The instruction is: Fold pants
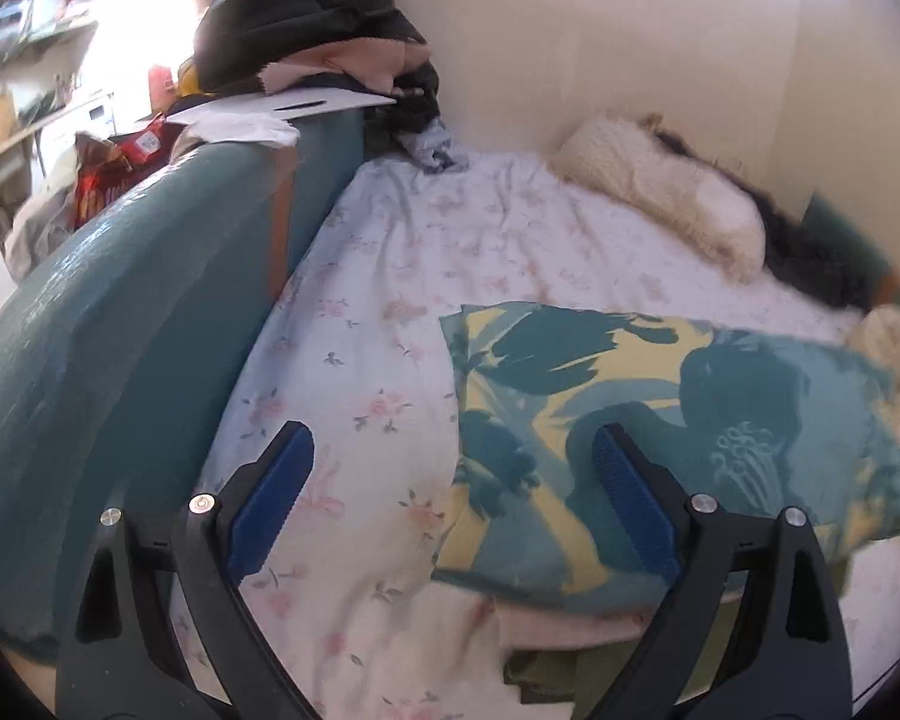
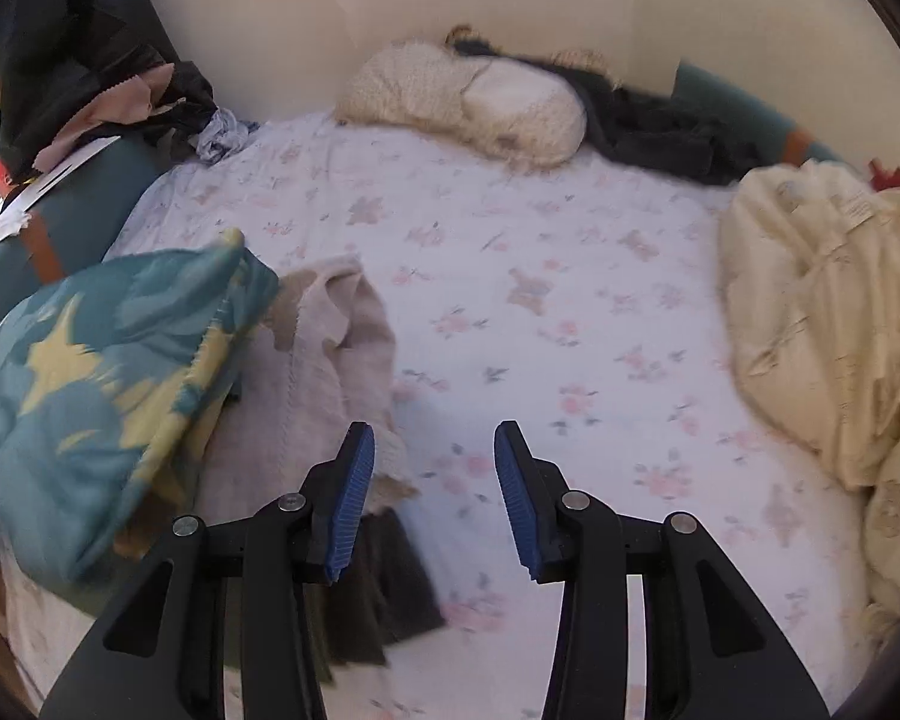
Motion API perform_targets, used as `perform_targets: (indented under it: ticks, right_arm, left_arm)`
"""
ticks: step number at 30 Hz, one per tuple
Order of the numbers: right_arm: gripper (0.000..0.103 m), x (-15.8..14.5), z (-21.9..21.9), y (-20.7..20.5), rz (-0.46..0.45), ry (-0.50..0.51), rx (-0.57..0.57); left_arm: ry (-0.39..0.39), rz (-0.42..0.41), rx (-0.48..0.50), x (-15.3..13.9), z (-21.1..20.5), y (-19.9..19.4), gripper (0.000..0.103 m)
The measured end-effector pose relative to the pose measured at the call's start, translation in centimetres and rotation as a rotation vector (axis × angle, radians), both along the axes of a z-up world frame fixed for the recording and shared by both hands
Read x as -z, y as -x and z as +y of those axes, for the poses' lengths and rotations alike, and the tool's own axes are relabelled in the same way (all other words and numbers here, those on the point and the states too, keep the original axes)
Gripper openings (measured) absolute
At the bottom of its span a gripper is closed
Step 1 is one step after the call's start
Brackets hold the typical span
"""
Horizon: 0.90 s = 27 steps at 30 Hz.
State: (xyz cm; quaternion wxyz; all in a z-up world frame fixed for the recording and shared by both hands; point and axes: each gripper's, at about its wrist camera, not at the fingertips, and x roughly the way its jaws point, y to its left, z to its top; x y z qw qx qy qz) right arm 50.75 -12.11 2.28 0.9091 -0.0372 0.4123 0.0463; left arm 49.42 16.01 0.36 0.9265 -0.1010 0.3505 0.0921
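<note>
The teal and yellow floral pants (image 1: 630, 420) lie bunched on the floral bed sheet (image 1: 378, 312). My left gripper (image 1: 453, 450) is open above their left edge, its right finger over the cloth. In the right wrist view the same pants (image 2: 108, 378) sit in a folded heap at the left, on top of a beige garment (image 2: 330, 348). My right gripper (image 2: 435, 444) is open and empty above the sheet (image 2: 540, 276), to the right of the heap. A dark green garment (image 2: 384, 594) lies under its left finger.
A teal padded bed side (image 1: 108, 324) runs along the left, with dark clothes and papers (image 1: 306, 30) piled on it. A fluffy cream pillow (image 2: 468, 102) and dark cloth (image 2: 660, 132) lie by the wall. A cream duvet (image 2: 828, 312) is heaped at the right.
</note>
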Motion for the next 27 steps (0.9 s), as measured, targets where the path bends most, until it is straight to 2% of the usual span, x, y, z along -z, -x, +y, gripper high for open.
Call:
perform_targets:
  ticks: [1,3,6,8,10,11,12,16,20,22,26,27]
  right_arm:
    - [0.043,-0.7,-0.2,0.7,-0.012,-0.005,-0.009]
    - [0.043,-2.5,-0.3,2.9,-0.039,-0.016,-0.027]
    - [0.045,-4.6,-0.1,7.1,-0.070,-0.120,-0.105]
    - [0.045,-5.6,0.2,11.0,-0.091,-0.158,-0.154]
    - [0.055,-6.2,0.7,14.6,-0.097,-0.173,-0.182]
    - [0.059,-6.6,1.0,16.6,-0.108,-0.181,-0.183]
    - [0.069,-7.0,1.3,18.6,-0.121,-0.188,-0.184]
    - [0.085,-8.0,2.5,25.6,-0.173,-0.166,-0.210]
    - [0.090,-8.6,2.8,32.6,-0.210,-0.125,-0.205]
    - [0.096,-8.4,2.3,35.9,-0.210,-0.123,-0.194]
    - [0.097,-6.9,1.3,42.1,-0.205,-0.084,-0.147]
    - [0.102,-6.5,0.9,43.6,-0.207,-0.083,-0.132]
  left_arm:
    - [0.023,-0.022,0.025,-0.6,0.0,0.7,0.092]
    - [0.014,-0.031,0.035,-1.8,-0.4,2.4,0.092]
    - [0.037,-0.055,0.093,-3.3,-1.2,6.4,0.092]
    - [-0.010,-0.082,0.117,-4.2,-2.3,10.7,0.092]
    - [-0.057,-0.089,0.141,-5.1,-3.6,14.1,0.092]
    - [-0.043,-0.100,0.158,-5.5,-4.1,15.9,0.092]
    - [-0.022,-0.115,0.167,-5.8,-4.4,17.8,0.092]
    - [-0.001,-0.168,0.138,-7.6,-5.4,25.0,0.092]
    - [0.009,-0.193,0.141,-8.7,-6.3,32.1,0.093]
    - [0.005,-0.192,0.139,-8.7,-6.6,35.3,0.102]
    - [0.004,-0.159,0.129,-7.3,-7.4,41.4,0.102]
    - [0.000,-0.146,0.140,-6.7,-7.7,43.2,0.102]
